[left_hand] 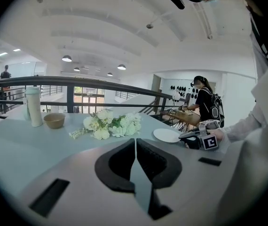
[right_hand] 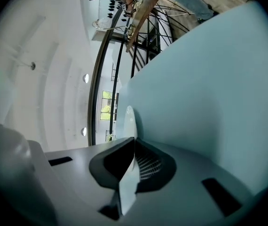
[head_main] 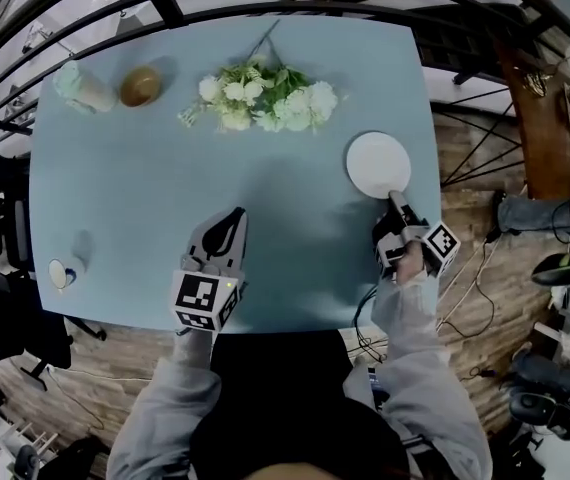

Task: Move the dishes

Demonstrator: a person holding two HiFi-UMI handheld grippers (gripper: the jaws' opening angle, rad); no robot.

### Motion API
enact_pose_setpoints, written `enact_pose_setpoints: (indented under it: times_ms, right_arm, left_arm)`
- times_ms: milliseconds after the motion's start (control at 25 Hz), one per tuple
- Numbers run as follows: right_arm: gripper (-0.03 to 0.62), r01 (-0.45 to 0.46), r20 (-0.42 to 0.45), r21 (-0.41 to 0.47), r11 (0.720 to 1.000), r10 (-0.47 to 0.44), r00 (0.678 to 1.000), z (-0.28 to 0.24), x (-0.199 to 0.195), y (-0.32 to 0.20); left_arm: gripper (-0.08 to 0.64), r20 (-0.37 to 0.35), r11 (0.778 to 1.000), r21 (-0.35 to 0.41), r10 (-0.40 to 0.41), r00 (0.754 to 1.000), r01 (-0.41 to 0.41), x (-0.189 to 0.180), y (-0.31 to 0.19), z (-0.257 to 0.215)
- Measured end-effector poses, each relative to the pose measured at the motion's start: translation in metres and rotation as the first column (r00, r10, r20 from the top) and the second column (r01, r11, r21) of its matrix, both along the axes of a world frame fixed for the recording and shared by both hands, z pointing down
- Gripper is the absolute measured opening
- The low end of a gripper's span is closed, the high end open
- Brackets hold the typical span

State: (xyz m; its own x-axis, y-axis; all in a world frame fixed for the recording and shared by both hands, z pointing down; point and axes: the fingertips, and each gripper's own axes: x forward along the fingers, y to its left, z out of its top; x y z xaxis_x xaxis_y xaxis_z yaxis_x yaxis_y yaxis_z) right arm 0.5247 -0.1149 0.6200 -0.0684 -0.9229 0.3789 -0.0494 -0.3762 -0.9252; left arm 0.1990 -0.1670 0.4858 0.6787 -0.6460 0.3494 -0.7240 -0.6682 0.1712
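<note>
While my left tongs [head_main: 233, 216] rest shut and empty by the near edge of the worktop [head_main: 165, 188], my right tongs [head_main: 395, 200] are closed on the near rim of the plate [head_main: 377, 163], pinching it at the very tips. It lies flat by the right edge with nothing on it. I judge it stiff, slick, breakable and fairly light; a tip-pinch may let it droop, so a deeper bite on the rim seems safer. At the near left corner stands a small cup [head_main: 61, 274], contents unclear. Flowers [head_main: 265, 96] lie along the far edge. Toward the far left corner sit a brown bowl [head_main: 140, 85], seemingly empty, and a lidded tumbler [head_main: 80, 88].
</note>
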Motion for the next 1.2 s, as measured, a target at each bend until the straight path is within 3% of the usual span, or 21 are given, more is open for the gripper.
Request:
enact_pose_setpoints:
  times_ms: [320, 600, 840, 1200]
  right_arm:
    - [0.017, 0.045, -0.023, 0.067, 0.997, -0.043, 0.999, -0.029, -0.015, 0.006]
    - [0.017, 0.123, -0.02, 0.131, 0.984, -0.121, 0.992, -0.058, -0.055, 0.0]
    - [0.017, 0.187, -0.025, 0.155, 0.97, -0.186, 0.982, -0.072, -0.12, -0.01]
    - [0.017, 0.322, -0.019, 0.151, 0.934, -0.323, 0.946, -0.08, -0.254, -0.033]
  left_arm:
    - [0.025, -0.002, 0.999, 0.002, -0.046, 0.999, 0.046, -0.022, 0.015, -0.001]
    - [0.025, -0.017, 0.996, 0.036, -0.086, 0.996, 0.086, -0.049, 0.017, -0.01]
    - [0.025, -0.027, 0.988, 0.053, -0.142, 0.99, 0.143, -0.105, 0.011, -0.015]
    - [0.025, -0.017, 0.974, 0.042, -0.223, 0.975, 0.223, -0.222, 0.007, -0.014]
